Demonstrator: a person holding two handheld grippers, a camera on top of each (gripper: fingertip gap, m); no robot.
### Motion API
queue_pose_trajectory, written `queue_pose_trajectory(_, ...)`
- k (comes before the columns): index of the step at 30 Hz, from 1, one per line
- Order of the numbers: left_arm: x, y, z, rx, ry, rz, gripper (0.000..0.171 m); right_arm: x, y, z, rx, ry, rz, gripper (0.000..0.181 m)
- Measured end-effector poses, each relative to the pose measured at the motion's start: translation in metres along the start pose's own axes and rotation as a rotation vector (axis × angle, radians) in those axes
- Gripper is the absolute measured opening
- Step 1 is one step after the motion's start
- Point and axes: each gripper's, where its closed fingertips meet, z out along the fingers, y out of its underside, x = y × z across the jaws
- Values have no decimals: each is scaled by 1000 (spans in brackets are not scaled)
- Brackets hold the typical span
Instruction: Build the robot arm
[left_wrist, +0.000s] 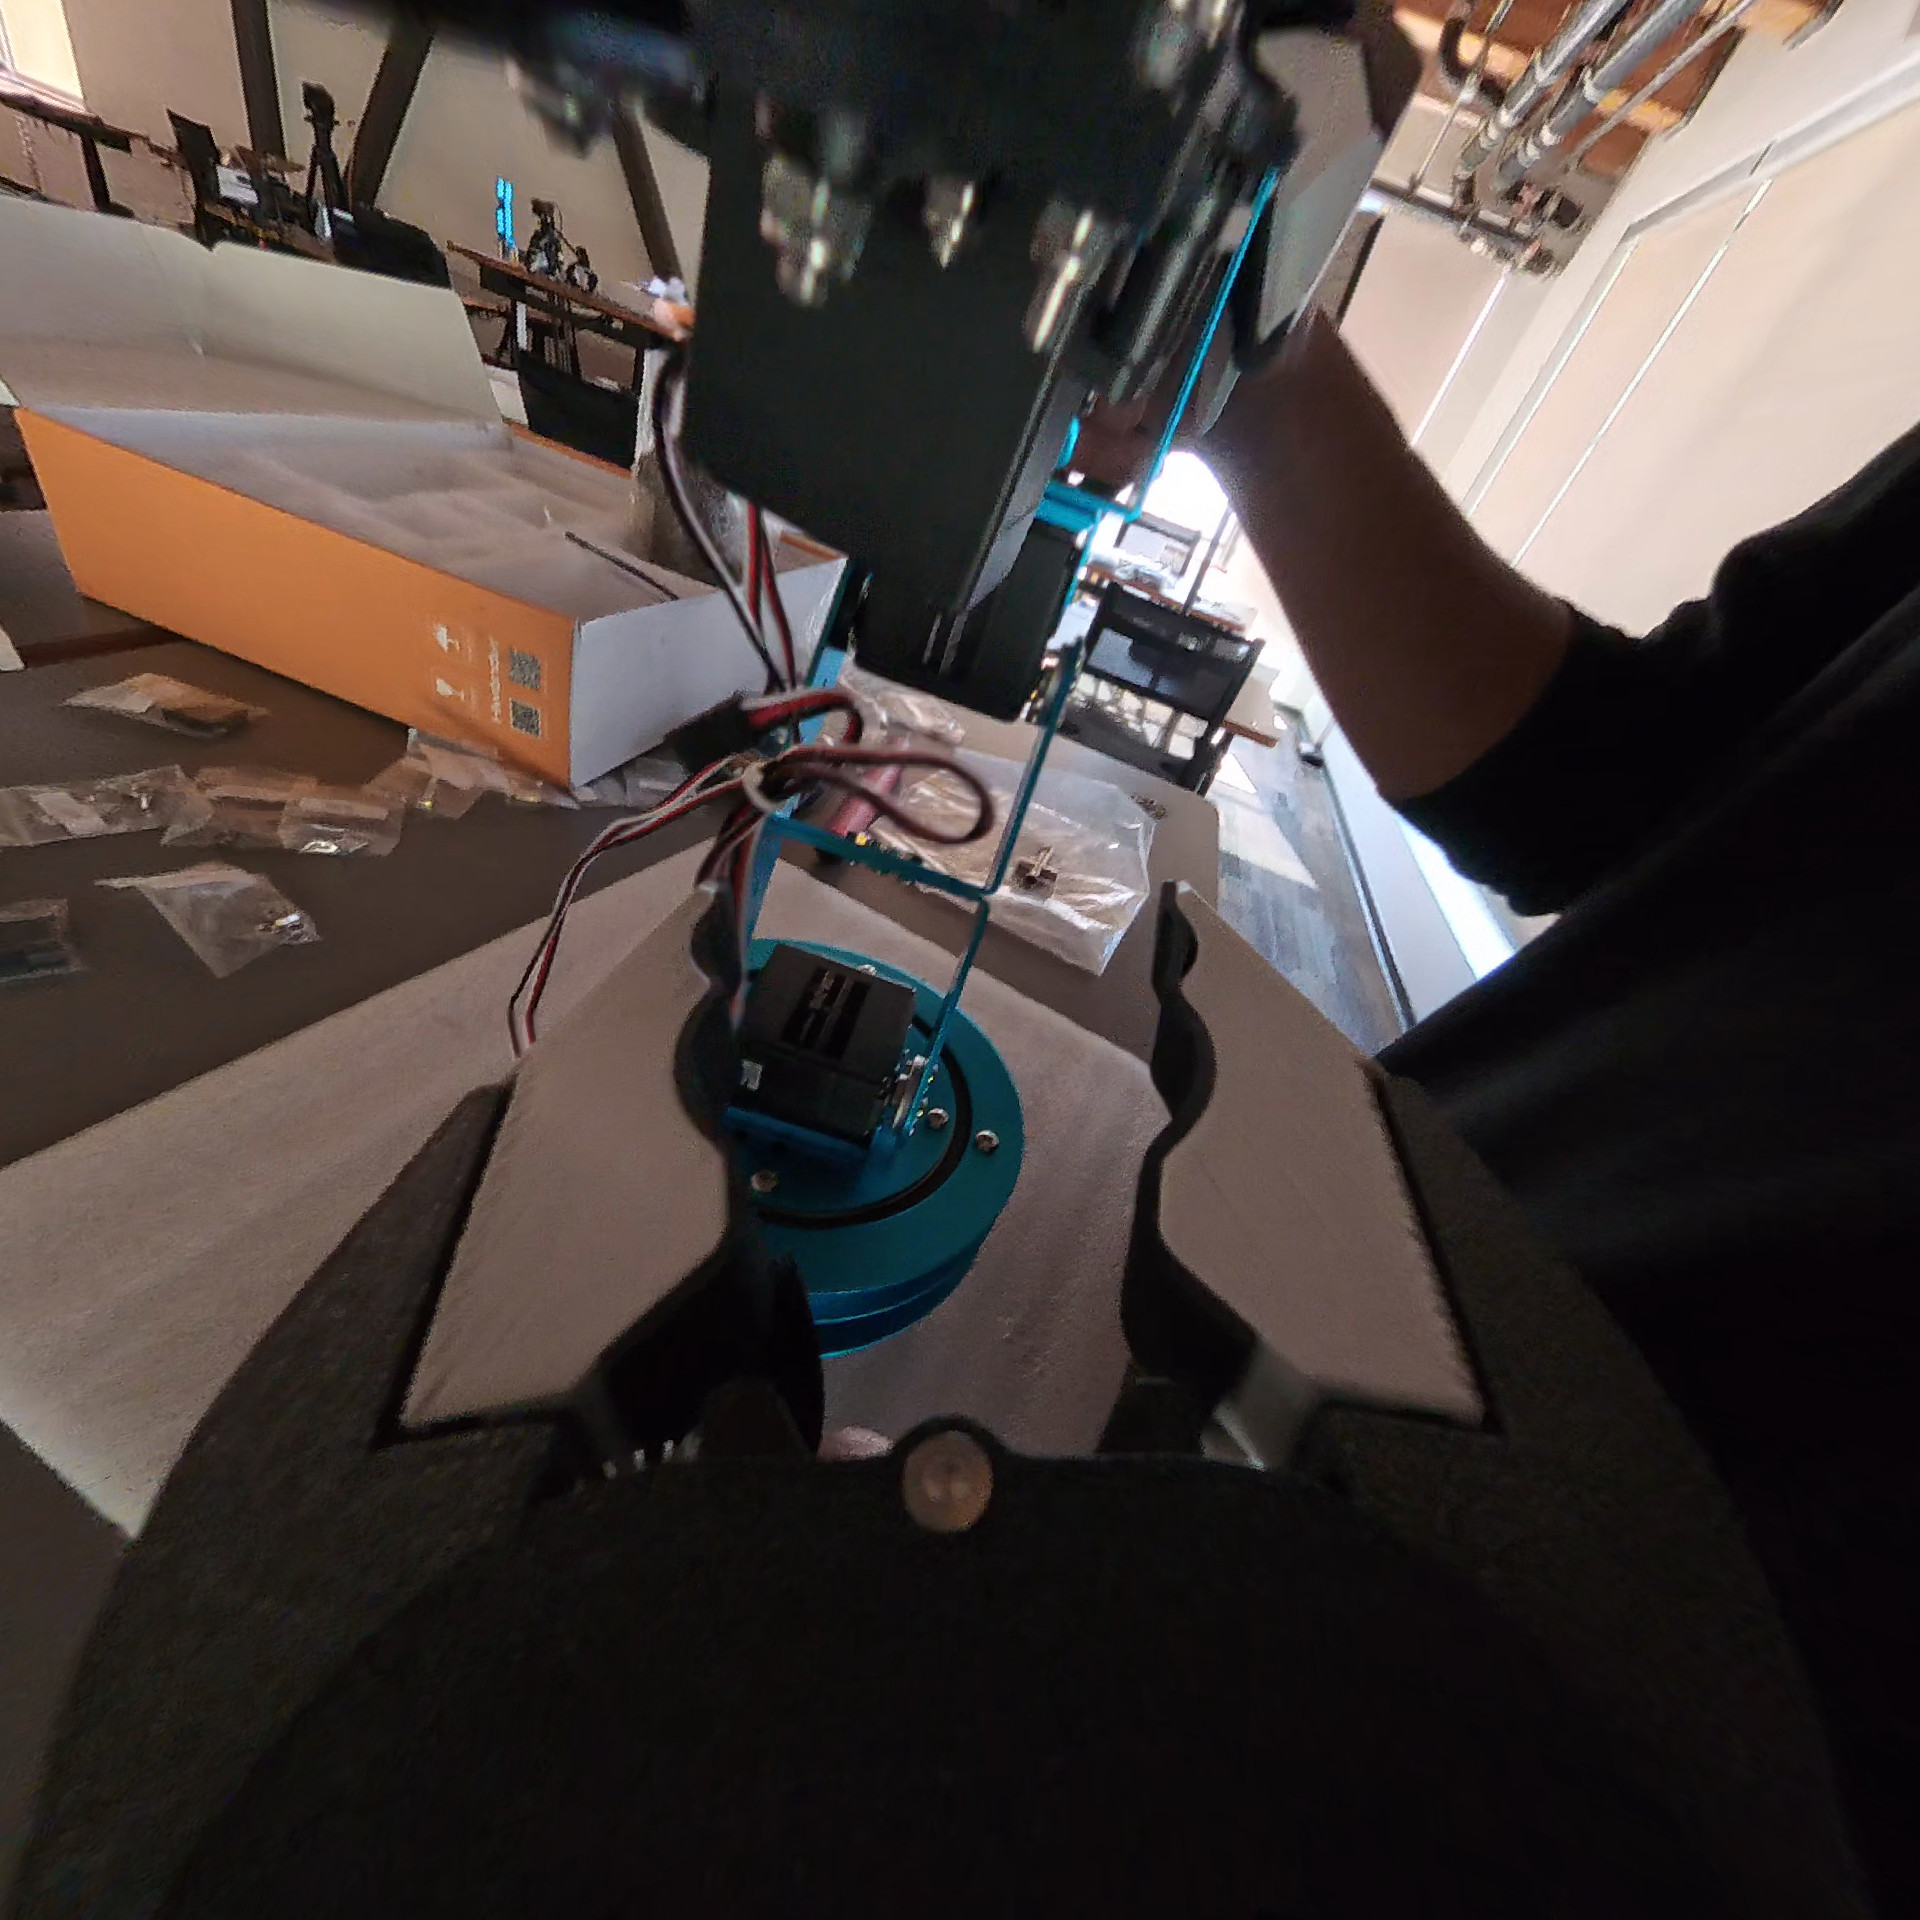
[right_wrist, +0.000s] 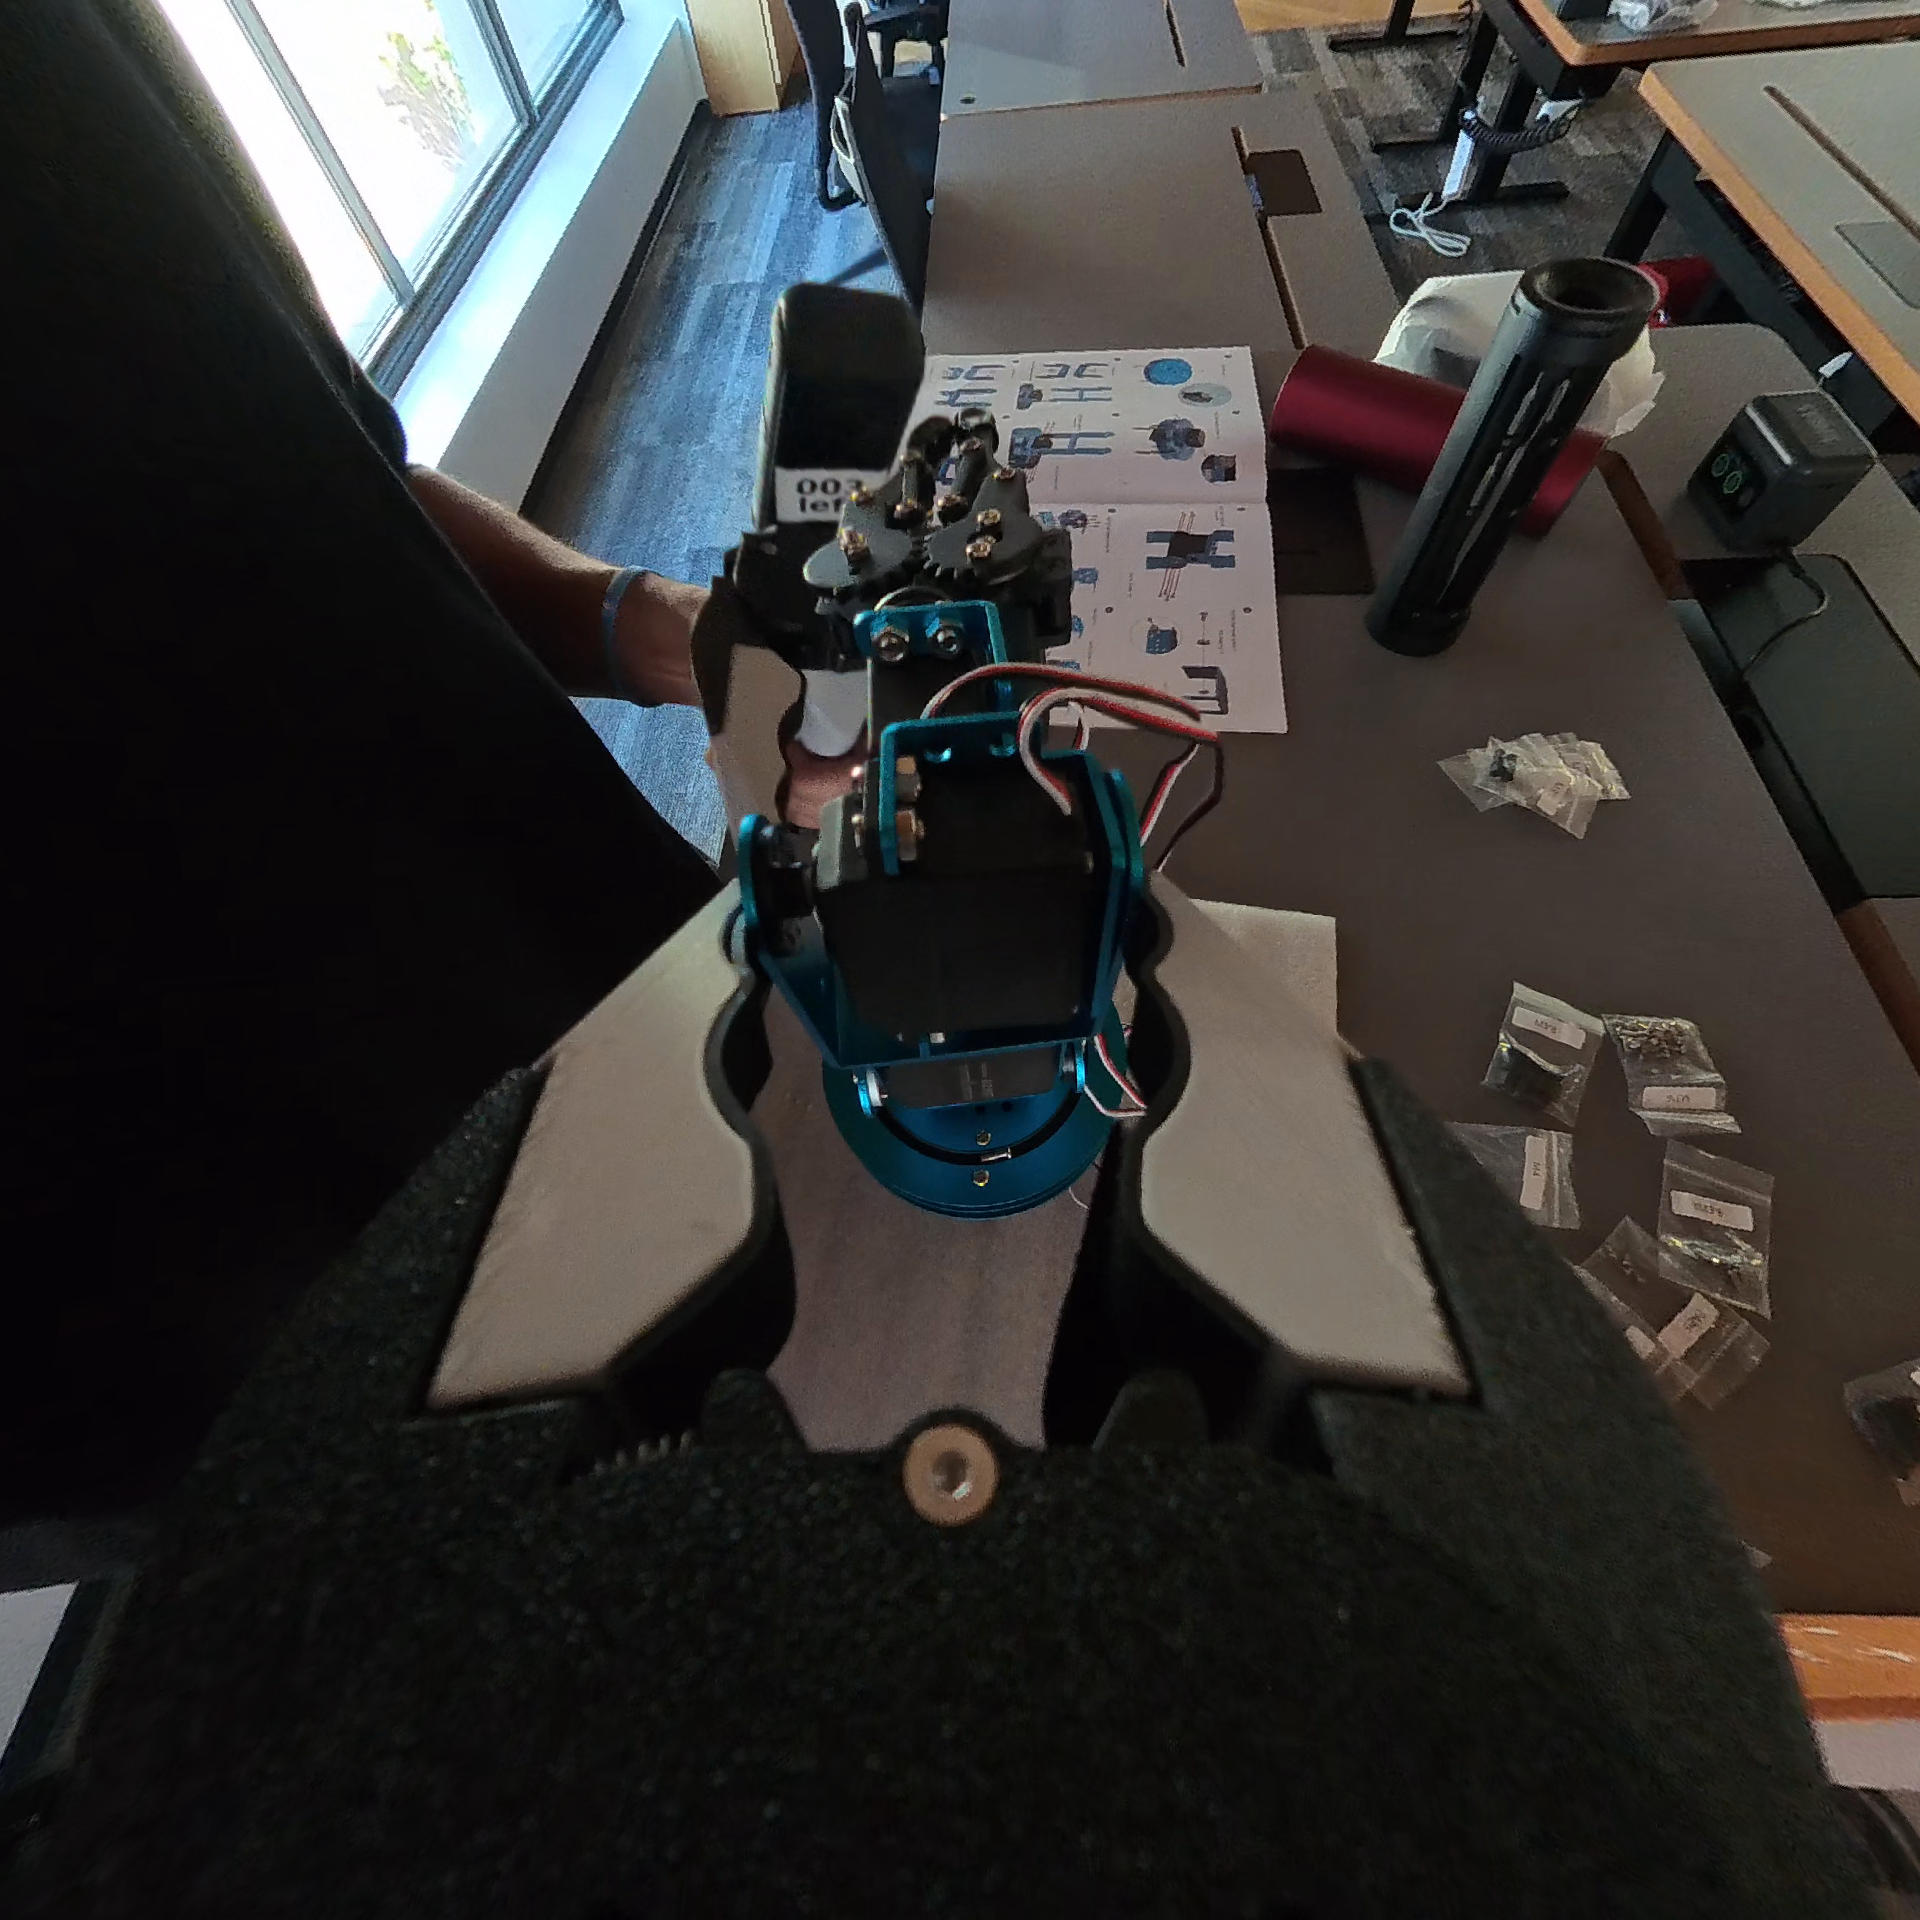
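A small blue metal robot arm with black servos stands on its round blue base (left_wrist: 883, 1195) on a grey mat (left_wrist: 208, 1247). My left gripper (left_wrist: 945, 925) is open, its fingers spread either side of the lower servo (left_wrist: 821, 1049) and thin blue frame, apart from both. My right gripper (right_wrist: 940, 925) is shut on the upper servo bracket (right_wrist: 966, 914), a finger against each blue side plate, above the base (right_wrist: 966, 1153). The arm's black claw (right_wrist: 935, 530) tops it. The left gripper's camera housing (right_wrist: 842, 384) shows behind the arm. Red, white and black wires (right_wrist: 1101, 717) hang loose.
An open orange and white box (left_wrist: 312, 561) lies at the back left. Small plastic bags of parts (left_wrist: 218, 914) (right_wrist: 1621, 1143) are scattered on the brown table. An instruction sheet (right_wrist: 1143, 520), a black tube (right_wrist: 1496, 457), a red cylinder (right_wrist: 1382, 416) and a small black device (right_wrist: 1787, 468) lie beyond. Tip to tip, the grippers are about 11 centimetres apart.
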Motion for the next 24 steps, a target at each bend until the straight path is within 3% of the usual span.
queue_pose_trajectory(7,3,-23,-14,76,-26,-10,79,4,-5,-5,1,57,-17,75)
queue_pose_trajectory(10,-2,-33,-22,98,-48,4,79,7,-14,-20,22,101,22,78)
queue_pose_trajectory(14,-7,-54,-33,169,-34,13,81,8,-22,-41,-53,217,10,73)
queue_pose_trajectory(18,1,-70,-30,231,77,15,88,-11,-20,-39,-109,140,86,82)
queue_pose_trajectory(21,-7,-50,-25,150,62,10,103,1,-11,-27,-156,180,80,88)
queue_pose_trajectory(24,-25,-1,-28,5,-20,-1,104,0,-17,-23,-147,208,65,90)
